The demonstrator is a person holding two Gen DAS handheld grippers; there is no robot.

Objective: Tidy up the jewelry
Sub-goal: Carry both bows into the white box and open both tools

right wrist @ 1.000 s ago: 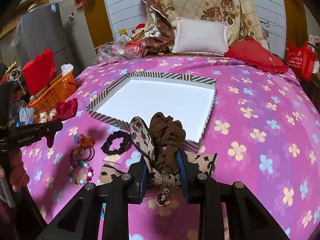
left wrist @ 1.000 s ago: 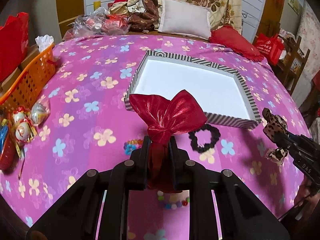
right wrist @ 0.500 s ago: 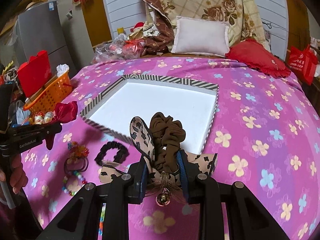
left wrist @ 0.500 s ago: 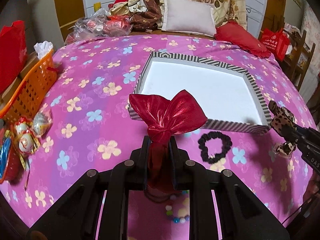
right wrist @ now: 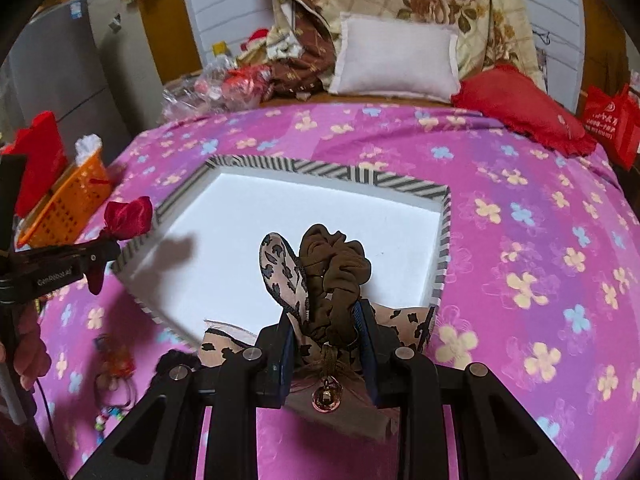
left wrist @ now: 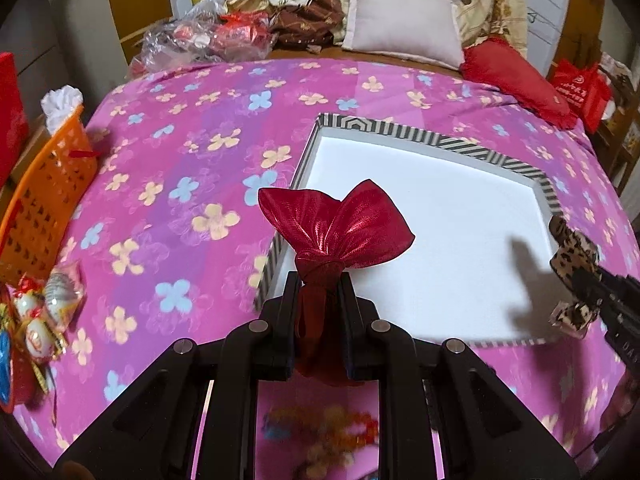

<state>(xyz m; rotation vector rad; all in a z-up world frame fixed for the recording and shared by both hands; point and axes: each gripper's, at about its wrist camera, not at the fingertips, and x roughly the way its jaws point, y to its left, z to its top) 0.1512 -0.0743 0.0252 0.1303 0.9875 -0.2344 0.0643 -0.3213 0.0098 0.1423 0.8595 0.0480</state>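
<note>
My left gripper [left wrist: 318,280] is shut on a shiny red fabric bow [left wrist: 340,228] and holds it above the near left corner of the striped box [left wrist: 440,142] with a white floor. My right gripper [right wrist: 326,312] is shut on a brown and leopard-print scrunchie bow [right wrist: 332,268] with a small bell, above the box's near edge [right wrist: 442,256]. The right gripper with its bow shows at the right of the left wrist view [left wrist: 576,276]. The left gripper and red bow show at the left of the right wrist view [right wrist: 128,212].
Bead bracelets [right wrist: 114,384] and a black scrunchie [right wrist: 172,360] lie on the pink flowered bedspread [left wrist: 180,208] near the box's front. An orange basket [left wrist: 44,196] stands at the left edge. Pillows [right wrist: 394,60] and a red cushion [right wrist: 520,108] lie at the back.
Both grippers have moved forward and over the box with their bows. The black scrunchie and beads have slipped below and behind the fingers.
</note>
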